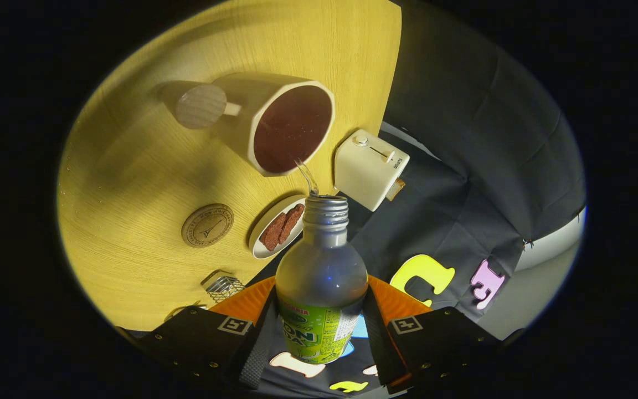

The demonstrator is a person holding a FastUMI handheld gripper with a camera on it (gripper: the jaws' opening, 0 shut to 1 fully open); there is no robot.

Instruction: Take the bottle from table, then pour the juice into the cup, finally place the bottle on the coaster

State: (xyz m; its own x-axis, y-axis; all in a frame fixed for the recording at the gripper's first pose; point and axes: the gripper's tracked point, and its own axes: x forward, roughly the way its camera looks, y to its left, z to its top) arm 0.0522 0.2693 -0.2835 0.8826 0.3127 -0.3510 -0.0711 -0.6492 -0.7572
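While the gripper (322, 332) clamps both fingers on the bottle (320, 288), tilted with its mouth just short of the cup (274, 124) and a thin stream crossing over, the tilt should be held steady, aimed inside the rim, coaster (207, 225) waiting nearby.

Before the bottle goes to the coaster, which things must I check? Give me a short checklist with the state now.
1. Grip: the tool has both fingers pressed on the bottle: ok.
2. Stream from the bottle mouth reaches the cup: ok.
3. Pouring finished: liquid is flowing, so not ok.
4. Liquid left in the bottle: cannot tell.
5. Coaster on the table is bare, with nothing on it: ok.
6. Plate of biscuits lies close beside the coaster: ok, but mind it.
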